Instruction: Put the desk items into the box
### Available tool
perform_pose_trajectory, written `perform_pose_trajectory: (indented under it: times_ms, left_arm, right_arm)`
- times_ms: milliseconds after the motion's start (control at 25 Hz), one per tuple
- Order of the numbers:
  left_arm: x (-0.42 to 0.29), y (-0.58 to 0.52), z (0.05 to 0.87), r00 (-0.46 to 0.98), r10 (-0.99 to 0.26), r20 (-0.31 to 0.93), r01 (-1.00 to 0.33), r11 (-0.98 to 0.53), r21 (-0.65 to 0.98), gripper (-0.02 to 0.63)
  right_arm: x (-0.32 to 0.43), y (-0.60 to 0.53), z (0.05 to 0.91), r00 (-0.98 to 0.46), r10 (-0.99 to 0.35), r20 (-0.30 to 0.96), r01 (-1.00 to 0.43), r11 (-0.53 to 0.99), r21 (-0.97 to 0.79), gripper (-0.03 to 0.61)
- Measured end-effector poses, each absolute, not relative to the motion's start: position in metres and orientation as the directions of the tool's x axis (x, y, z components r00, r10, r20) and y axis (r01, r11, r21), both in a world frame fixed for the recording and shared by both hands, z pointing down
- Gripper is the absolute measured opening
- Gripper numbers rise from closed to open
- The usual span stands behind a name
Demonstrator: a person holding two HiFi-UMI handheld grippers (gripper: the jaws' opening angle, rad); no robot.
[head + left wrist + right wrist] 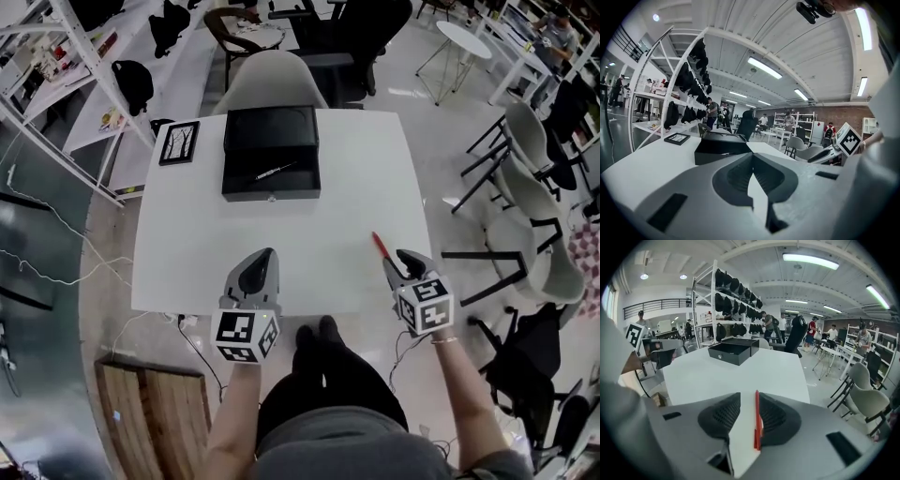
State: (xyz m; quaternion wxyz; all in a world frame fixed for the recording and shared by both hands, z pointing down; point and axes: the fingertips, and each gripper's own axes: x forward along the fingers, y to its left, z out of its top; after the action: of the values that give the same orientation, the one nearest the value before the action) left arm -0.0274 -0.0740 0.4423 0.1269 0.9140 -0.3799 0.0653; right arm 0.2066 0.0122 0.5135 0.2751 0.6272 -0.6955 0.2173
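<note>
Between parted jaws of right tool point(749, 397): red pen point(757, 423), likely light, stiff, slick; best pinched mid-barrel; left tool point(751, 157) closed

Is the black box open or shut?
Open: black box has its lid swung back; a thin pen-like item lies inside.

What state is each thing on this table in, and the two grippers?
black box: open, lid back.
silvery pen: lying inside the black box.
red pen: on the table, between the right gripper's jaws, ungripped.
picture frame: lying flat.
left gripper: shut, empty.
right gripper: open.
</note>
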Motion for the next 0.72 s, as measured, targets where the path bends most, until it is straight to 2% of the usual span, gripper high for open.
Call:
perform_pose_trajectory:
  times_ms: [720]
  left_arm:
    - [-0.022, -0.087, 0.458, 0.676, -0.686, 0.270, -0.736, -0.650, 0.191, 0.005]
  right_arm:
    - [0.222, 0.005, 0.566, -0.076, -0.599, 0.797, -0.988, 0.154, 0.021, 0.115]
